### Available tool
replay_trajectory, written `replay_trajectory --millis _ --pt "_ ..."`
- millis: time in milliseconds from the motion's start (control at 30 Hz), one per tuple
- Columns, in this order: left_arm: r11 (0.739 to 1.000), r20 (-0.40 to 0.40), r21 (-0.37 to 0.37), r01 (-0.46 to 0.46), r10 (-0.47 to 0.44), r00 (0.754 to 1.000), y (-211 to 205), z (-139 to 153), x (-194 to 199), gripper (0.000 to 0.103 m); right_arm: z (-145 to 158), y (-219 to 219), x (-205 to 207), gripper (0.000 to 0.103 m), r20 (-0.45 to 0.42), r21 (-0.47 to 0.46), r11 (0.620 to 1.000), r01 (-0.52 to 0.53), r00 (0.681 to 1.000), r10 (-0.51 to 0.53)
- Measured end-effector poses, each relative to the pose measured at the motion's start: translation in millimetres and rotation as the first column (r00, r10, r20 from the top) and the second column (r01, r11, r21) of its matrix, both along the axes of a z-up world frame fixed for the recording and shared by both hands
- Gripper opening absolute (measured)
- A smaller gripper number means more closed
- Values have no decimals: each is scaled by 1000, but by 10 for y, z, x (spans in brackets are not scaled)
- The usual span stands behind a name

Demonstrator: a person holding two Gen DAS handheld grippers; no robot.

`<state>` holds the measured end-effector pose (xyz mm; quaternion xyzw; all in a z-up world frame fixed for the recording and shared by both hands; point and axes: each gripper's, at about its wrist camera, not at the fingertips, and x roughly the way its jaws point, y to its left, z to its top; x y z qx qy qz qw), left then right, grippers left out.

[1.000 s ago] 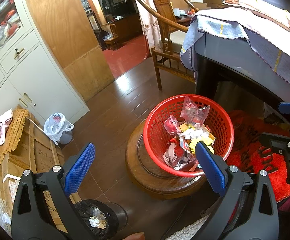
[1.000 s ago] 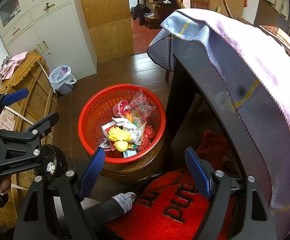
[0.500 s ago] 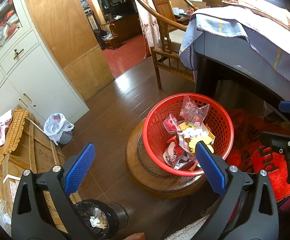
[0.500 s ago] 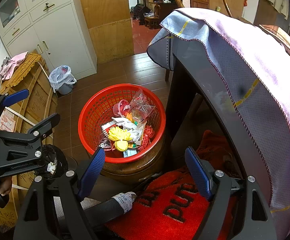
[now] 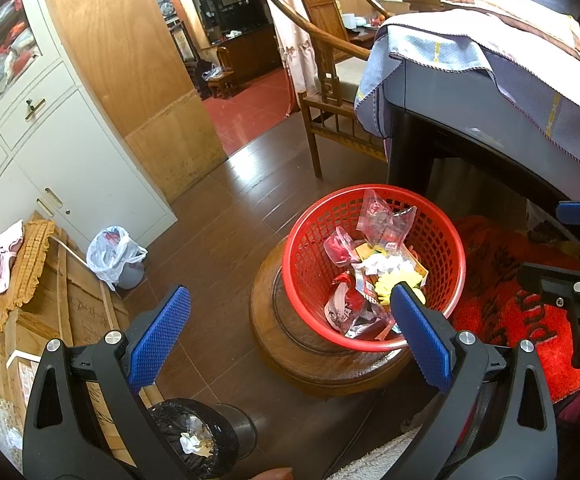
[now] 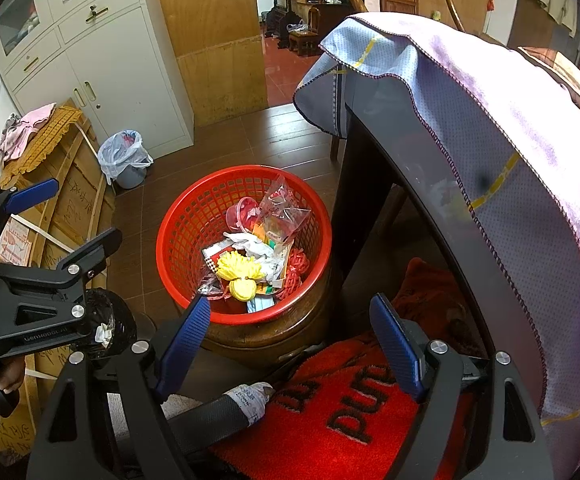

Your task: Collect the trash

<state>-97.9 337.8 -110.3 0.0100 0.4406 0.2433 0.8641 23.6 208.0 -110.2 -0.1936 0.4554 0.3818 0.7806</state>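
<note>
**Red basket of trash sitting on a wooden stool**

Red plastic is filling the middle of my left camera: the basket (image 5: 374, 268) is resting on a round wooden stool (image 5: 318, 360) and holding a heap of trash (image 5: 374, 276), with clear wrappers, white crumpled paper and something yellow. I am holding my left gripper (image 5: 290, 332) wide open above the floor with nothing between its blue pads (image 5: 158, 336); the right pad is overlapping the basket's near rim in the picture. A small black-lined bin (image 5: 194, 436) with a paper scrap is sitting below my left finger. A bin with a white bag (image 5: 116, 254) is standing by the white cabinet (image 5: 70, 168), well apart from the basket.

Through my right camera, I am keeping my right gripper (image 6: 290, 348) spread wide and empty over the stool's edge and the red mat (image 6: 330, 420). The basket (image 6: 186, 240) is lying ahead of it, beside a dark table leg (image 6: 362, 200) under a pale cloth (image 6: 510, 120). My left gripper (image 6: 46, 216) is showing at the left edge, open.
</note>
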Motion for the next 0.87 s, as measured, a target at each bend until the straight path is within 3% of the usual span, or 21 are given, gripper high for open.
replay_trajectory --millis 867 --pt "1000 -16 -10 17 -17 1000 27 -43 33 96 0 -25 -23 81 0 3 1000 4 1000 -4"
